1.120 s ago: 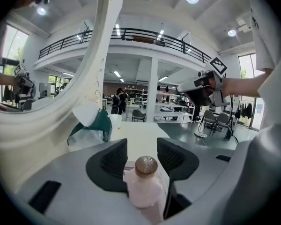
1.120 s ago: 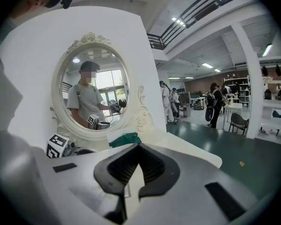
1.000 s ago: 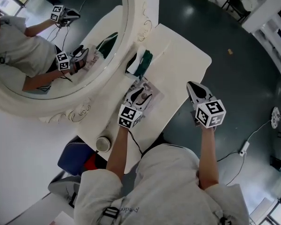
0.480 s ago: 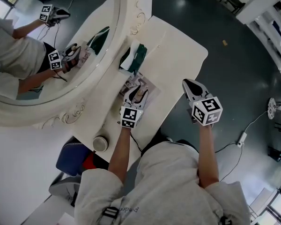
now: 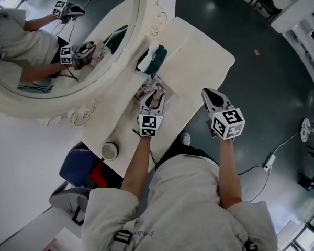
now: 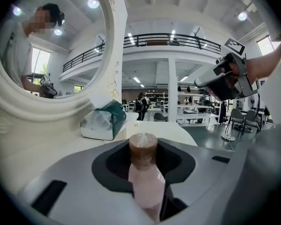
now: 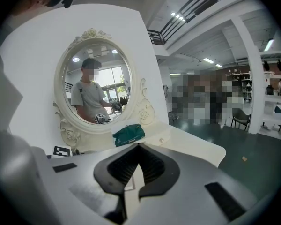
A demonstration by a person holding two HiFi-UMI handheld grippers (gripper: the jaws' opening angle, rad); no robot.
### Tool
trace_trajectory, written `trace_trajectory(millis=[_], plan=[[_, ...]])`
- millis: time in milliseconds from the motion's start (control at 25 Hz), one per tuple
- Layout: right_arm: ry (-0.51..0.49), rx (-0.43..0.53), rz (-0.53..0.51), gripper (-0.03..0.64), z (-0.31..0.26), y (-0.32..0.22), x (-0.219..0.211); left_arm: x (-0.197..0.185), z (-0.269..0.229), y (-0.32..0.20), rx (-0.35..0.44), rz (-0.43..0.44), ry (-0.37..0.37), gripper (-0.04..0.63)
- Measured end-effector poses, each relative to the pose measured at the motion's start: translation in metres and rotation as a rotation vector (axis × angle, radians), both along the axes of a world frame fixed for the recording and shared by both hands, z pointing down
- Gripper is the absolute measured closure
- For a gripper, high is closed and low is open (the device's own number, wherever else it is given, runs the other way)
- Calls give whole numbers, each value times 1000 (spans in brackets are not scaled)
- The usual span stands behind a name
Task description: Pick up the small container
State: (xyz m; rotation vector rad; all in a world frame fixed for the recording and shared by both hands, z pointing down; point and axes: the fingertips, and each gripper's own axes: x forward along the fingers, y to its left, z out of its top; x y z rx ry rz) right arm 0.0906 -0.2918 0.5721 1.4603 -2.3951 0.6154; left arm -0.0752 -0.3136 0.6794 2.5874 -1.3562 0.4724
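Since the left gripper (image 5: 156, 94) has just been closing its fingers, they now sit narrow and snug on the small container (image 6: 143, 172). It's a little pink bottle with a brown cap, standing upright between them, cap poking up above the fingers. The pads look pressed on its sides, though the right side is a bit dark, so I'm not 100% sure on that one. Can't tell whether its base is on the surface or just off it.

From the head view, that gripper and the bottle are over a printed sheet (image 5: 169, 94) lying about mid-counter. The counter (image 5: 204, 56) is white and runs away toward the far right. Just beyond the sheet, on the far side, there's a green and white tissue pack (image 5: 153, 60), right up against the frame of a big oval mirror (image 5: 138, 41) on the left. You can see the person and both grippers reflected in it.

The right gripper (image 7: 132, 182) has its fingers drawn pretty much together with nothing between them. It hangs at the right edge of the counter, well apart from the bottle, with dark floor (image 5: 272, 88) beyond it.

At the near left end of the counter sits a small round tin (image 5: 109, 150), away from everything else.
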Motion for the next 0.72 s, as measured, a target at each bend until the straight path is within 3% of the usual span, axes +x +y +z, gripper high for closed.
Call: trace_trajectory(millis=[480, 720], plan=[[-29, 33, 13, 600, -10, -1, 5, -3, 8, -5, -55, -56, -41, 454], [-39, 41, 32, 600, -14, -2, 11, -9, 2, -7, -104, -102, 2, 456]])
